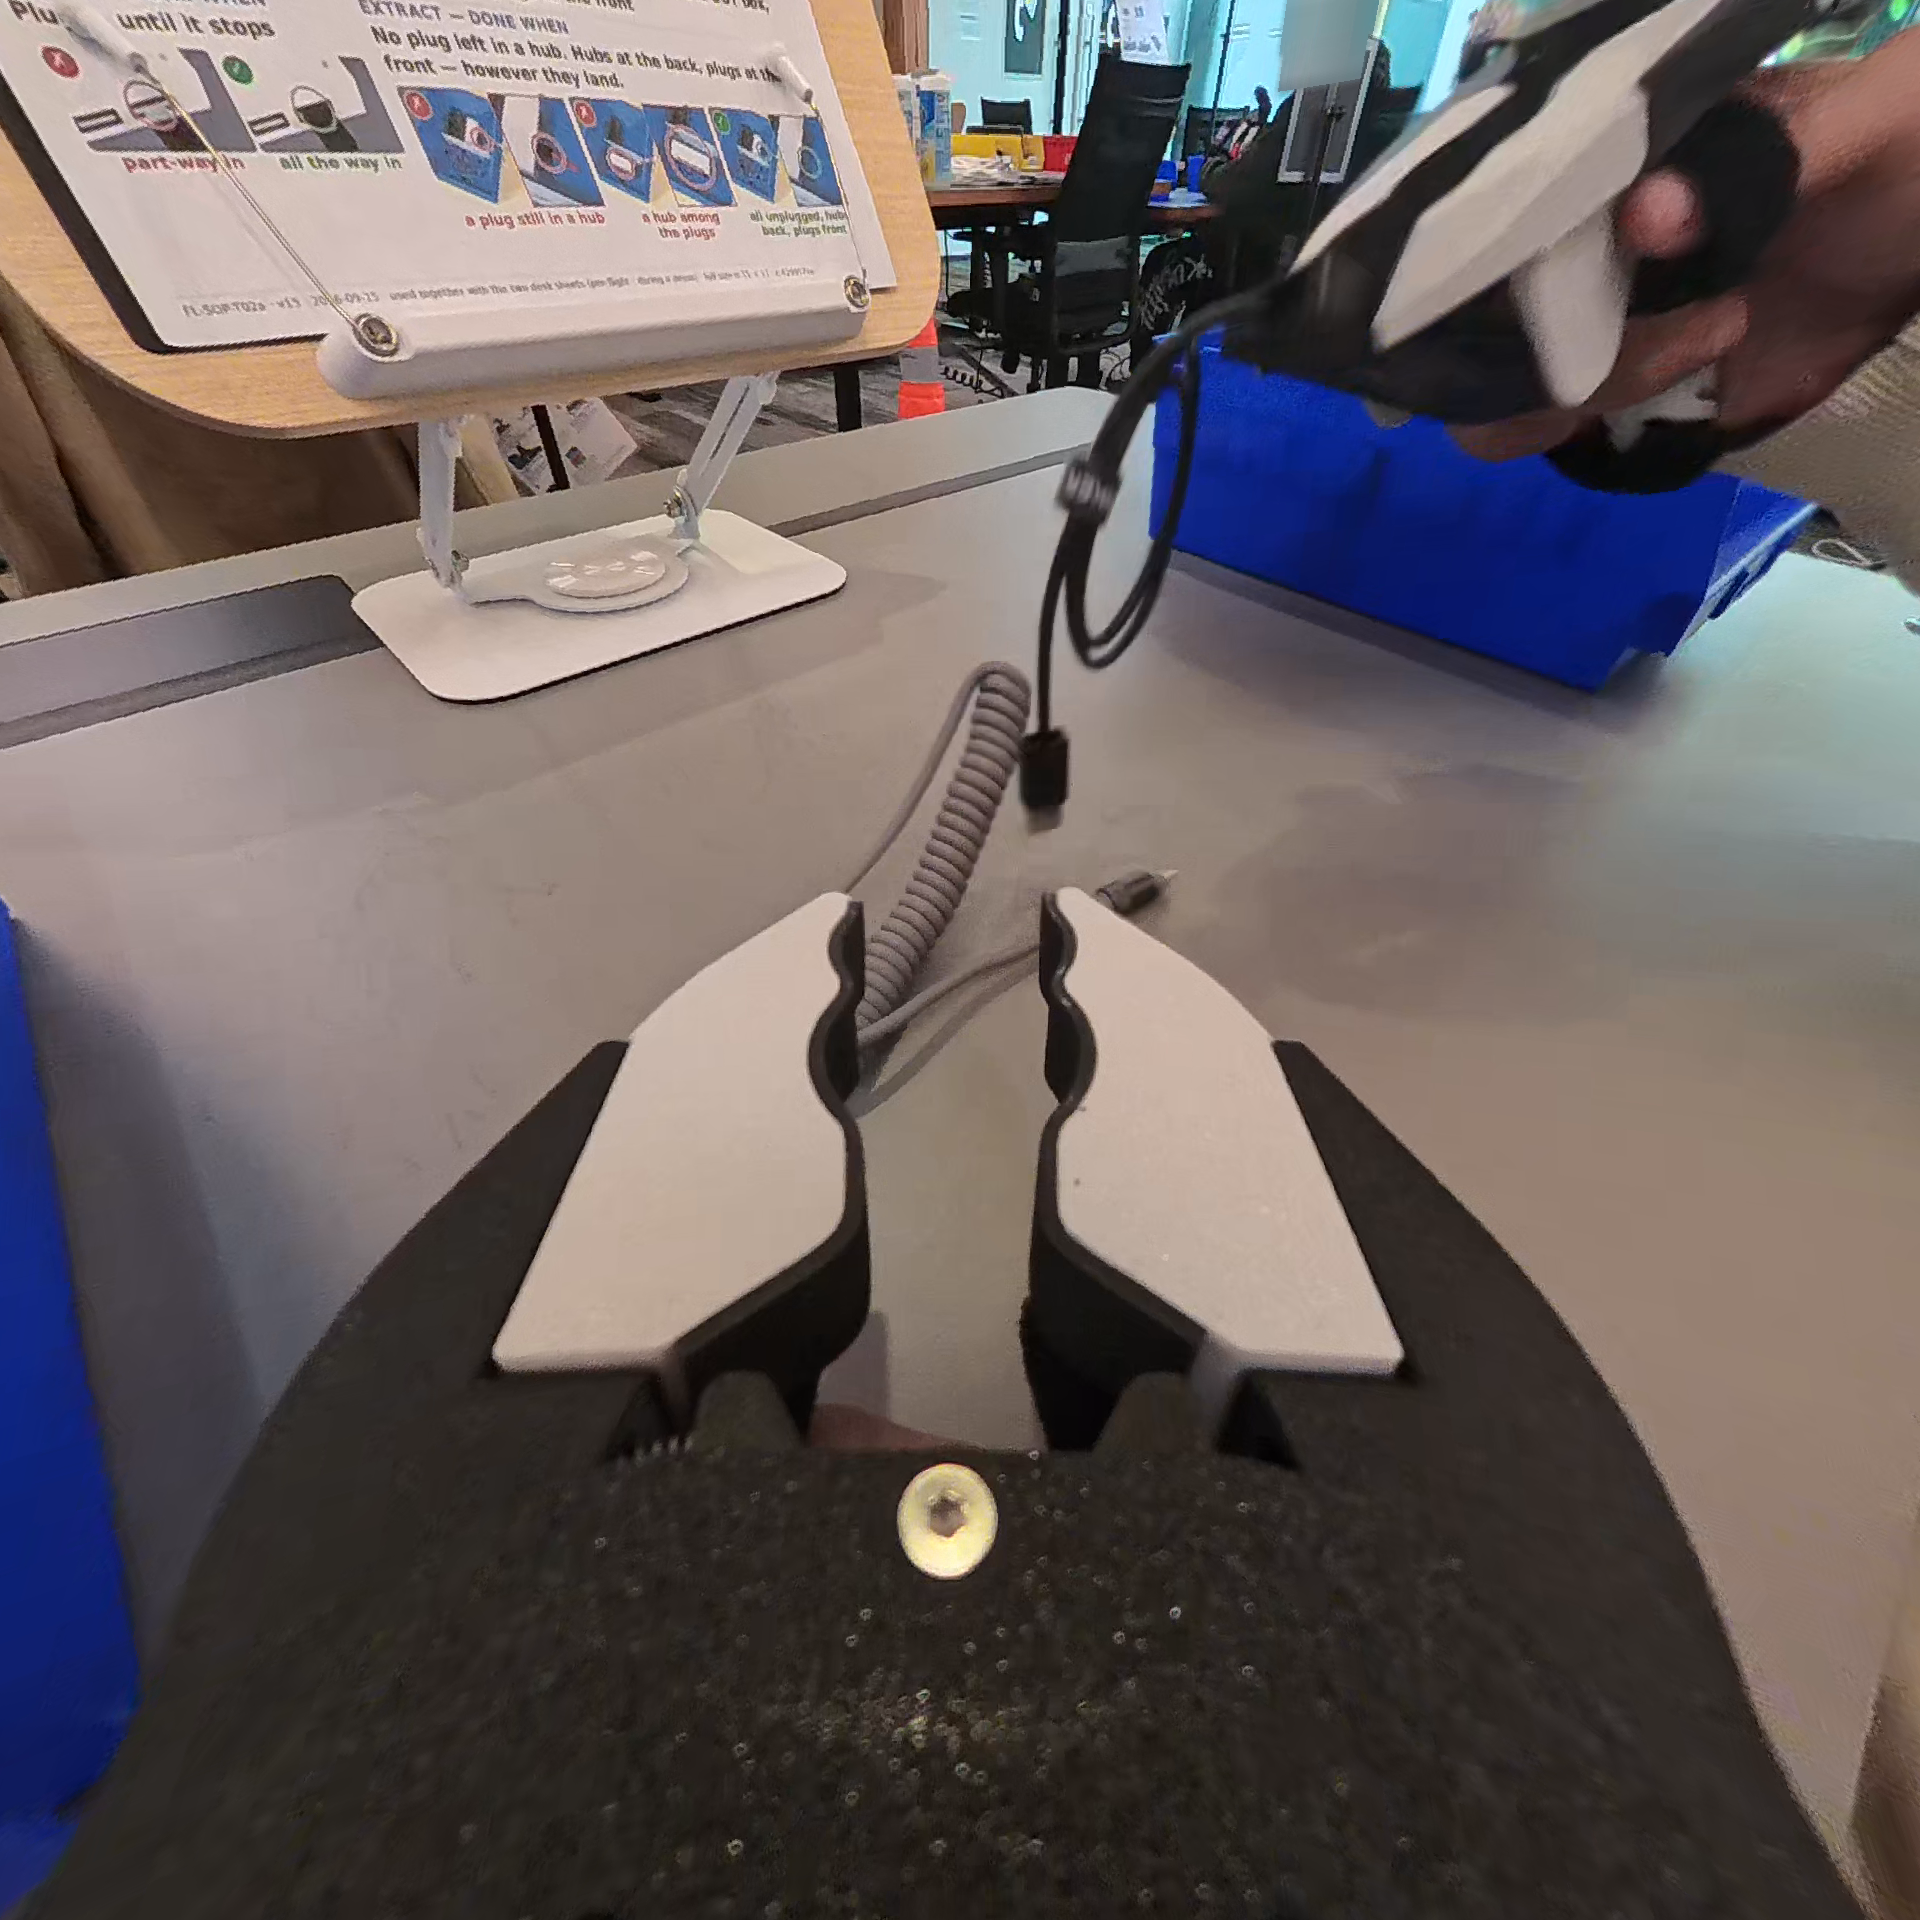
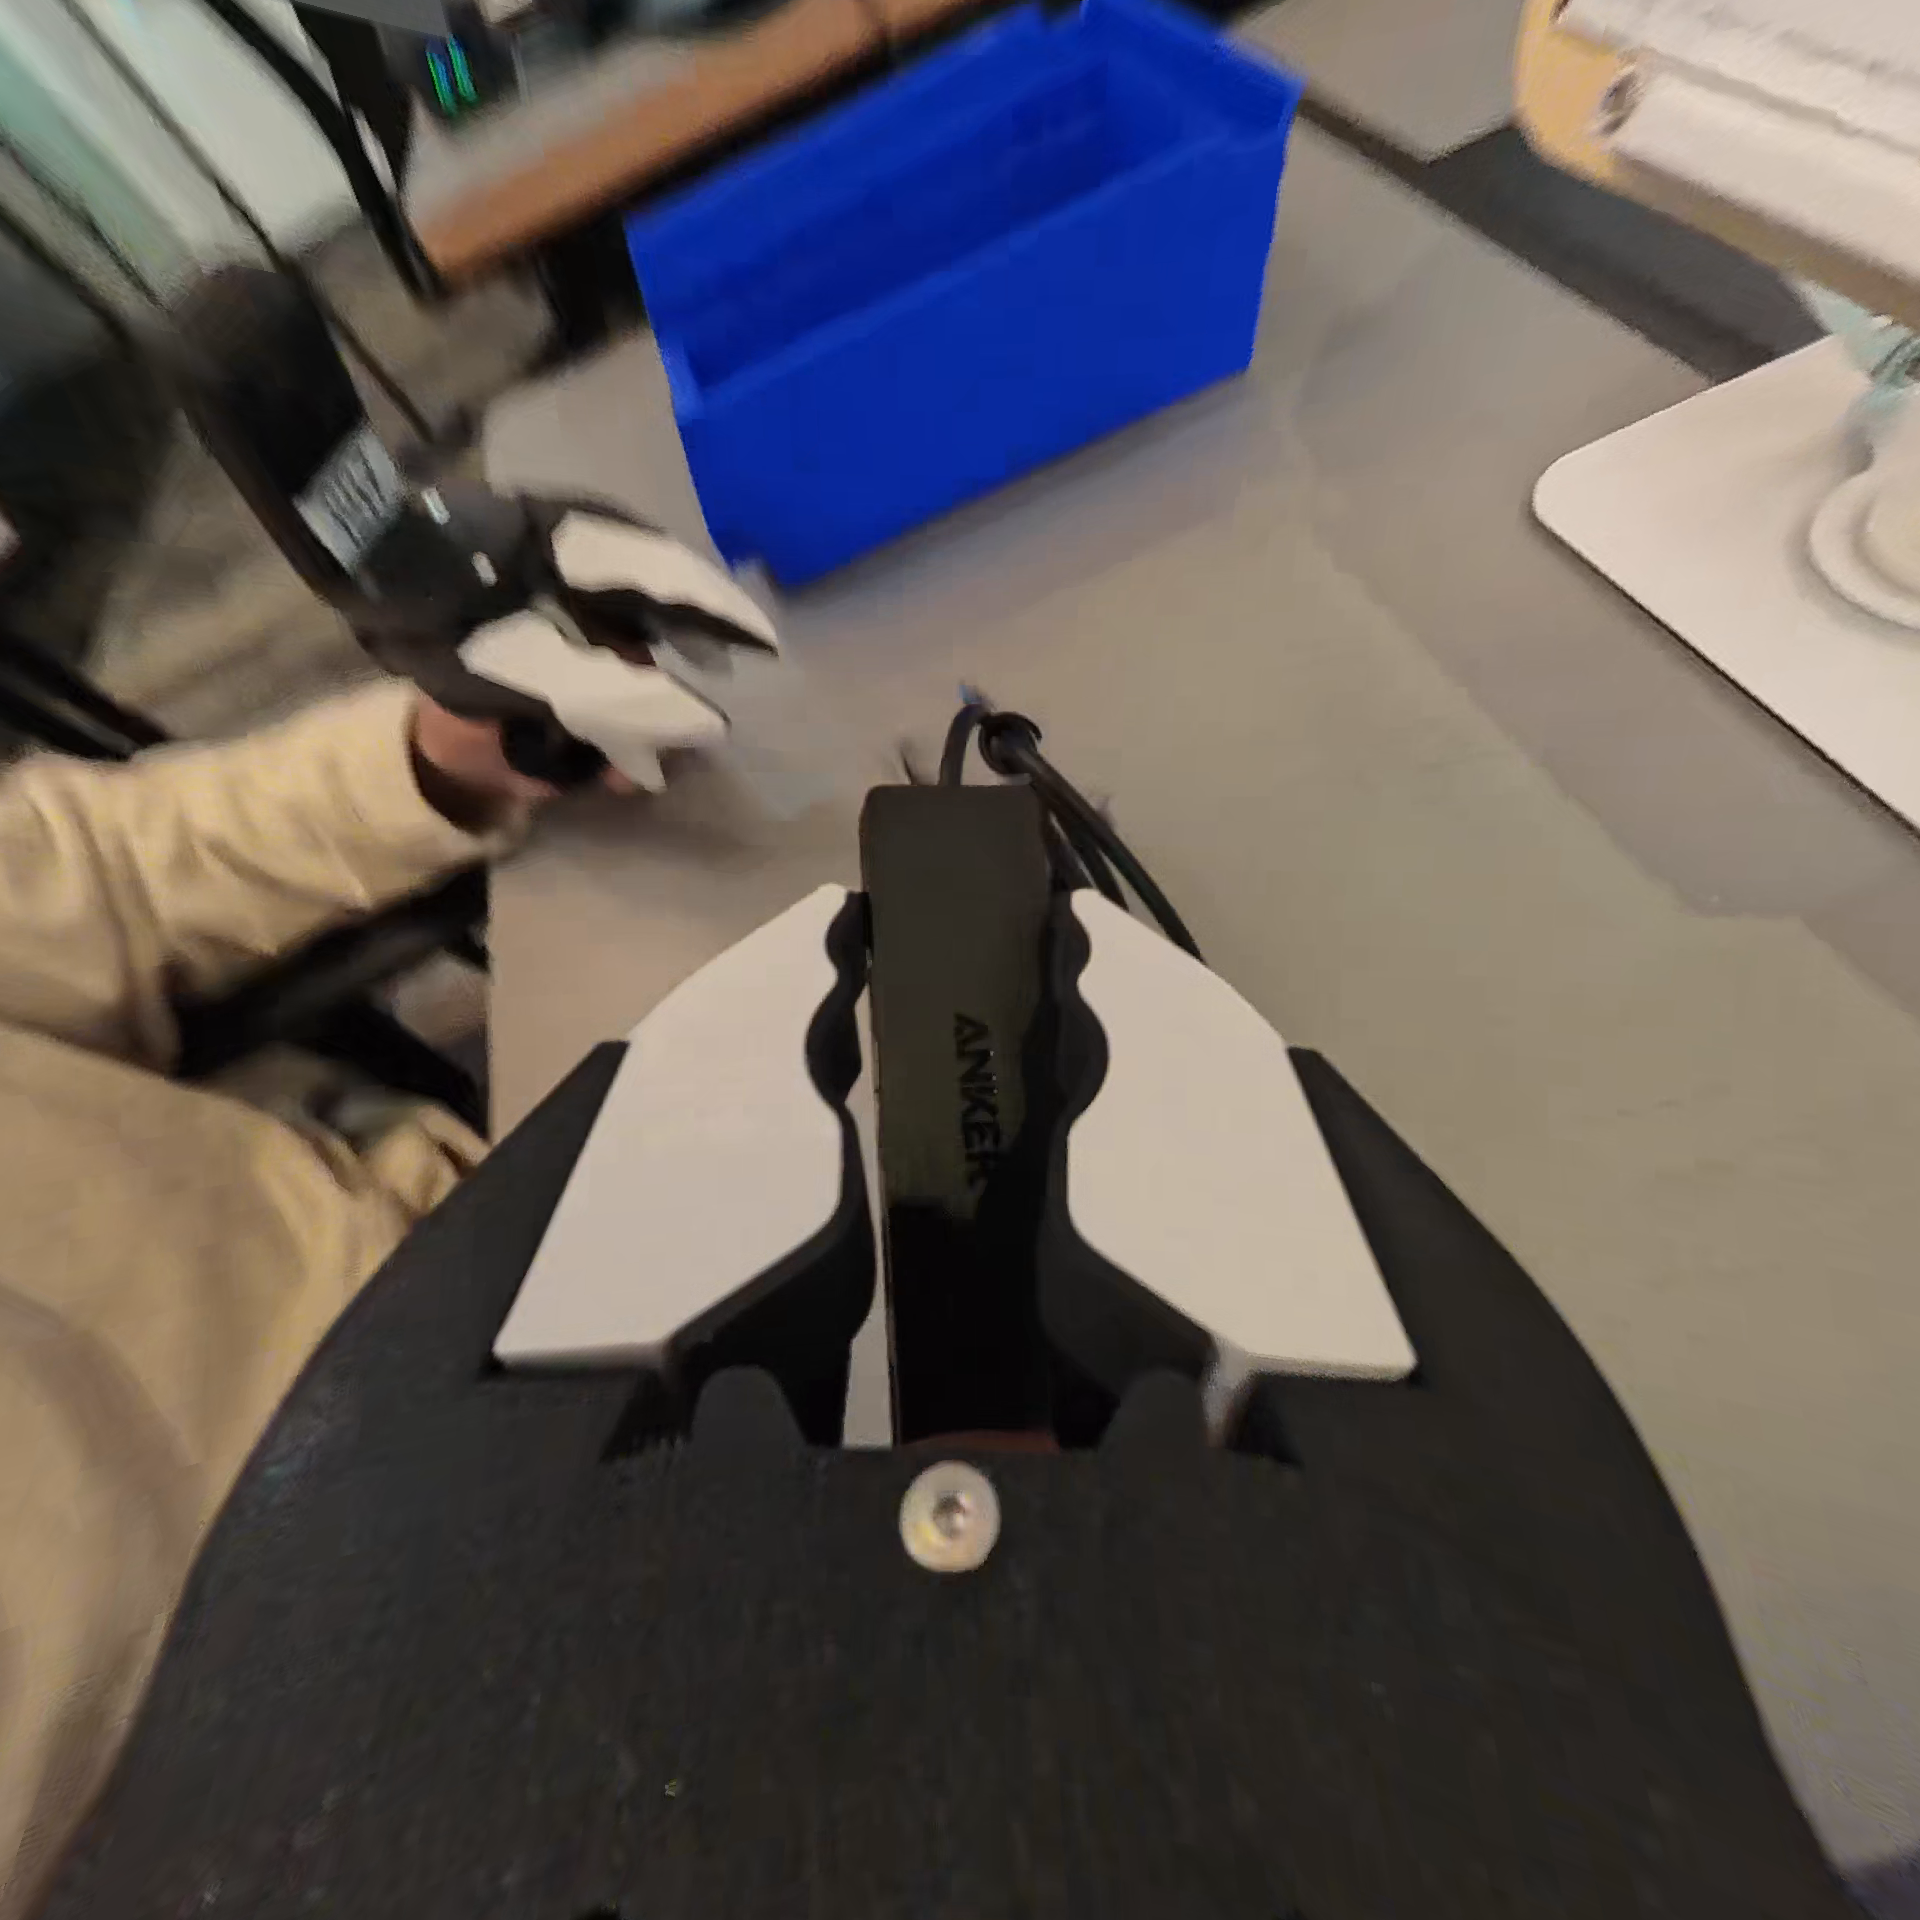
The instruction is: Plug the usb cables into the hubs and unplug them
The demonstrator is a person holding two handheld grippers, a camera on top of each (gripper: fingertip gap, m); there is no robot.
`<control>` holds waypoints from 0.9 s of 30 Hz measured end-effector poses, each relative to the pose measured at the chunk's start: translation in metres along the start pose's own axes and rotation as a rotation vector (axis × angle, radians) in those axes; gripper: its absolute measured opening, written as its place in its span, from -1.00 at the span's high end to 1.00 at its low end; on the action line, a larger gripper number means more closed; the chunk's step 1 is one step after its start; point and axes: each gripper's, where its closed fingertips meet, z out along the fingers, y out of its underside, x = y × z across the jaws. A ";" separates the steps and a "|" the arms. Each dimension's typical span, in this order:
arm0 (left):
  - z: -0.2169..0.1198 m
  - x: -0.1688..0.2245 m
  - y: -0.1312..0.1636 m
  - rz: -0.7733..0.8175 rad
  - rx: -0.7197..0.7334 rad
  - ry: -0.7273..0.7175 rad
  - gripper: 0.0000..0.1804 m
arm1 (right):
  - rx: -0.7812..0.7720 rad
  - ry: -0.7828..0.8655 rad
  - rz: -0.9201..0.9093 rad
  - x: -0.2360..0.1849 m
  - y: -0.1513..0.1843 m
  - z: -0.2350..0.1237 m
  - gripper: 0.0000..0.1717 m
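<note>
While our right gripper [image 2: 956, 914] clamps the black hub [image 2: 951, 1039] aloft, tail cable [image 1: 1081, 582] dangling | left gripper [image 1: 951, 925] unclenched, straddling coiled grey cable [image 1: 961, 831], likely the next pickup.

lettering shows on the black hub [image 2: 951, 997] and — with pictures — the instruction sheet [image 1: 499, 156].

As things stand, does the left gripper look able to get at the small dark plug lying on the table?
Probably yes. The left gripper is open, holds nothing, and the plug lies just past its right fingertip on bare table. Only the grey coiled cable between the fingers and the dangling black cable crowd it.
</note>
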 end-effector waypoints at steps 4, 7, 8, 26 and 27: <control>0.000 0.000 0.000 0.007 -0.001 -0.010 0.65 | 0.296 -0.029 0.171 -0.005 -0.019 -0.033 0.60; 0.001 0.004 -0.001 0.006 -0.015 -0.001 0.66 | 0.492 -0.022 0.228 -0.006 -0.025 -0.059 0.60; 0.003 0.007 -0.003 0.004 -0.014 0.009 0.66 | 0.527 -0.009 0.232 -0.008 -0.025 -0.062 0.60; 0.056 0.054 -0.022 0.024 -0.120 0.168 0.56 | 0.515 -0.078 0.189 -0.032 0.001 0.026 0.60; 0.059 0.050 -0.026 -0.003 -0.114 0.184 0.56 | 0.495 -0.052 0.152 -0.031 0.003 0.028 0.60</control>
